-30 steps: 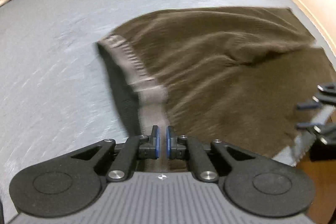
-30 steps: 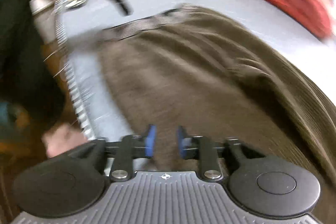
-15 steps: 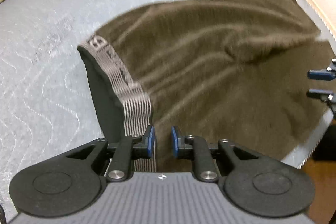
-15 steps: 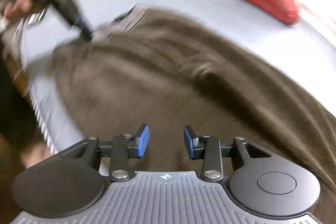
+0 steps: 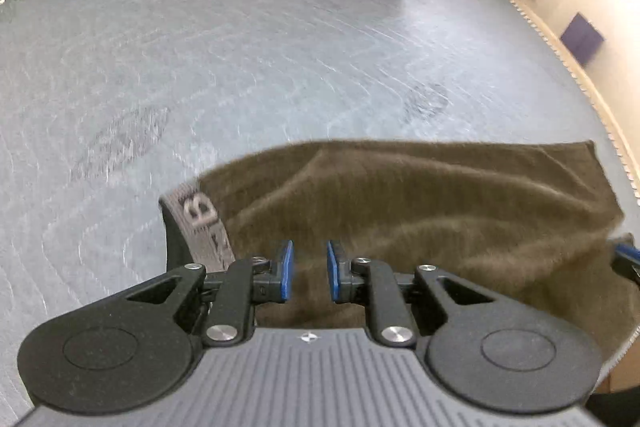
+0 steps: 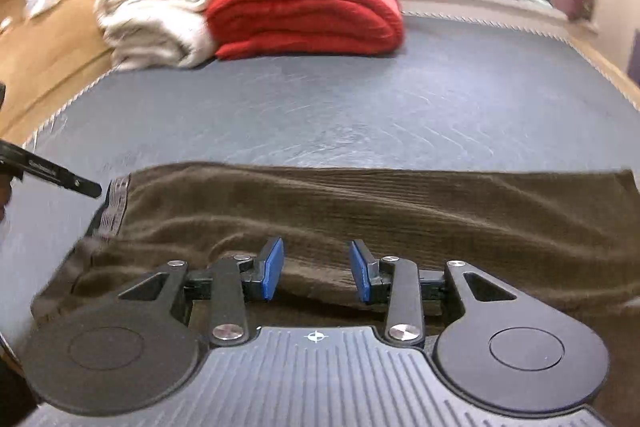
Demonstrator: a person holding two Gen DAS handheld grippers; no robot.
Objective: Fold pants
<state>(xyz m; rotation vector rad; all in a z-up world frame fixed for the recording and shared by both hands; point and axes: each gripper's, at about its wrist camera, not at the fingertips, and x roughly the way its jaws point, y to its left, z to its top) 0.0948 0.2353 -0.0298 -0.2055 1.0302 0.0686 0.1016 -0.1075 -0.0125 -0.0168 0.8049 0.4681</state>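
Brown pants (image 6: 360,211), partly folded; further folds judged outstanding.

Ribbed brown knit with a grey lettered waistband (image 5: 204,227), lying doubled and rumpled along the near edge of the grey mattress (image 5: 280,67). Left gripper (image 5: 307,269) fingers narrowly parted, right gripper (image 6: 316,273) fingers wide; both empty above the cloth.

Brown ribbed corduroy-like cloth pants (image 6: 400,211) with a grey woven elastic waistband (image 5: 204,227), grey quilted matt mattress (image 5: 280,67), puffy red fabric quilt (image 6: 308,15), fluffy cream blanket (image 6: 152,19), matt black plastic claws with blue pads (image 5: 286,269) and shiny metal rivets.
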